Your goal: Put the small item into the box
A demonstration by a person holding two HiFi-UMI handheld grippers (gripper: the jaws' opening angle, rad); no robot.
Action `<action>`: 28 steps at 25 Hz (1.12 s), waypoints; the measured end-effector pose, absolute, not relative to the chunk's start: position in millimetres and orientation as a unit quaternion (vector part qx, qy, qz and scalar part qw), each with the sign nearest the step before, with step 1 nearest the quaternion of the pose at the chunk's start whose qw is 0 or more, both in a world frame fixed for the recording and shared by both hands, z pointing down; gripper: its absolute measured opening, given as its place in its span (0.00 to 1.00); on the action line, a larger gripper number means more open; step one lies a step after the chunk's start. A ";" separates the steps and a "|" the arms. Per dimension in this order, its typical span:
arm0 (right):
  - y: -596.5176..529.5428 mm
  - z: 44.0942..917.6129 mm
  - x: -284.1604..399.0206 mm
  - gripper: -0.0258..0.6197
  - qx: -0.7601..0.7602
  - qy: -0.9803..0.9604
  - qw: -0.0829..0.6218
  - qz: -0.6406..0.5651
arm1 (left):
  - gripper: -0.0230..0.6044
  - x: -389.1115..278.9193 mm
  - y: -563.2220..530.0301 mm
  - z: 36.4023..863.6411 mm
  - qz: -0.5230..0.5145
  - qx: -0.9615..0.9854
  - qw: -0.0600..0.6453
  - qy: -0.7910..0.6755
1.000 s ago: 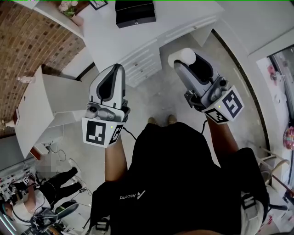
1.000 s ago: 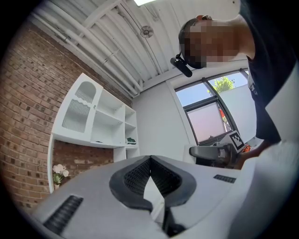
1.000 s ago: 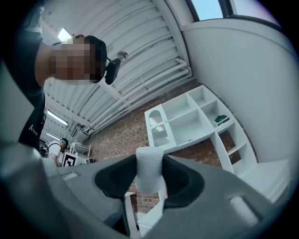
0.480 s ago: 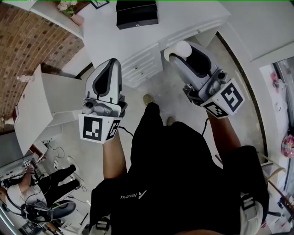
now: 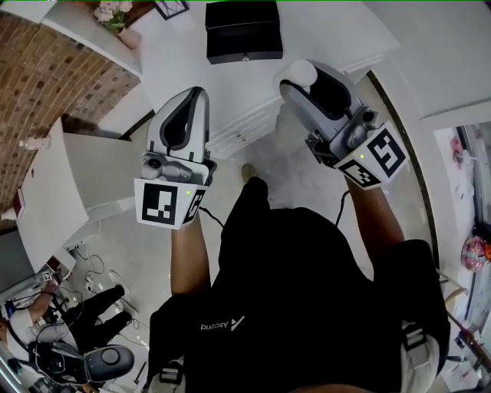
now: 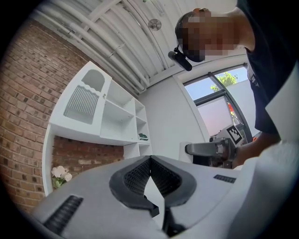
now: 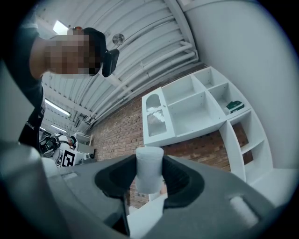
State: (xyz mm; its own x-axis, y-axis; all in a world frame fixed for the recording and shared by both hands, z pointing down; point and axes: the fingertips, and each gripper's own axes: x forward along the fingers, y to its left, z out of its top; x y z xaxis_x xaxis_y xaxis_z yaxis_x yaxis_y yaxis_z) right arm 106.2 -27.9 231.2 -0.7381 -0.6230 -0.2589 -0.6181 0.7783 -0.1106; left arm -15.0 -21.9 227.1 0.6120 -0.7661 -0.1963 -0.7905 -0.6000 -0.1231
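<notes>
The black box [image 5: 244,31] stands closed on the white desk [image 5: 307,27] at the top of the head view. My right gripper [image 5: 298,75] is shut on a small white cylinder [image 5: 301,74], held in the air just below and right of the box. In the right gripper view the cylinder [image 7: 149,169] stands upright between the dark pads [image 7: 180,179], its top clear above them. My left gripper [image 5: 192,94] hovers to the left, in front of the desk drawers. In its own view that gripper [image 6: 150,159] is shut with nothing in it.
The desk has white drawers [image 5: 242,123] on its front. A pink vase of flowers [image 5: 115,14] stands at the desk's far left by the brick wall [image 5: 46,69]. A white shelf unit [image 5: 69,184] is at the left. Another person [image 5: 84,307] sits at lower left.
The box and desk have slid lower in the head view, closer to both grippers. The right gripper still carries the white cylinder. My foot has stepped forward.
</notes>
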 end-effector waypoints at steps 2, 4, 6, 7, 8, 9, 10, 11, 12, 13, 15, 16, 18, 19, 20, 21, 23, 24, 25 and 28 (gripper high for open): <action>-49.8 230.8 93.5 0.30 -0.337 0.931 0.139 -0.007 | 0.03 -24.4 -43.7 229.7 0.060 -0.896 0.097 0.430; -70.1 231.8 79.5 0.30 -0.339 0.931 0.134 -0.007 | 0.03 -34.4 -63.8 231.5 0.060 -0.898 0.095 0.425; -90.3 233.3 65.1 0.30 -0.339 0.932 0.127 -0.006 | 0.03 -45.0 -83.3 232.6 0.061 -0.900 0.093 0.422; -100.2 233.9 58.4 0.30 -0.340 0.932 0.123 -0.006 | 0.03 -50.4 -92.9 233.5 0.061 -0.900 0.091 0.421; -110.0 234.7 51.8 0.30 -0.341 0.932 0.120 -0.006 | 0.03 -55.9 -102.5 234.9 0.062 -0.901 0.089 0.420; -120.0 235.8 45.1 0.30 -0.342 0.933 0.116 -0.006 | 0.03 -61.5 -112.3 236.8 0.063 -0.902 0.087 0.419; -130.1 237.3 38.4 0.30 -0.343 0.933 0.112 -0.006 | 0.03 -67.0 -122.1 239.2 0.063 -0.903 0.085 0.417; -140.3 239.5 32.0 0.30 -0.345 0.933 0.107 -0.006 | 0.03 -72.4 -131.9 241.9 0.063 -0.904 0.082 0.415; -150.6 242.4 26.1 0.30 -0.347 0.932 0.102 -0.006 | 0.03 -77.6 -141.4 244.9 0.063 -0.905 0.080 0.414; -160.9 246.2 20.9 0.30 -0.350 0.932 0.094 -0.008 | 0.03 -82.4 -150.4 248.3 0.063 -0.906 0.077 0.412; -182.1 256.8 13.2 0.30 -0.356 0.932 0.074 -0.013 | 0.03 -90.7 -167.4 256.2 0.063 -0.907 0.071 0.411; -192.8 263.5 10.6 0.30 -0.359 0.931 0.061 -0.018 | 0.03 -93.7 -175.5 260.8 0.061 -0.907 0.068 0.411; -213.9 279.7 6.7 0.30 -0.361 0.932 0.029 -0.028 | 0.03 -97.0 -190.5 270.8 0.056 -0.907 0.061 0.412; -224.0 289.0 4.8 0.30 -0.361 0.932 0.012 -0.033 | 0.03 -97.7 -197.3 276.0 0.053 -0.907 0.057 0.413; -233.3 298.4 2.4 0.30 -0.359 0.932 -0.005 -0.037 | 0.03 -98.1 -203.6 281.0 0.051 -0.907 0.053 0.414; -241.9 307.5 -0.7 0.30 -0.357 0.933 -0.024 -0.041 | 0.03 -98.3 -209.5 285.8 0.048 -0.908 0.050 0.414; -257.0 325.6 -8.1 0.30 -0.349 0.934 -0.064 -0.051 | 0.03 -98.3 -220.0 294.9 0.044 -0.907 0.043 0.416; -264.2 335.5 -12.0 0.30 -0.343 0.934 -0.085 -0.056 | 0.03 -98.3 -225.0 299.2 0.041 -0.907 0.039 0.417; -271.5 346.1 -15.7 0.30 -0.337 0.933 -0.106 -0.063 | 0.03 -98.4 -230.0 303.5 0.039 -0.907 0.036 0.419; -292.0 381.4 -25.4 0.30 -0.314 0.929 -0.173 -0.087 | 0.03 -99.0 -244.9 316.9 0.030 -0.904 0.028 0.425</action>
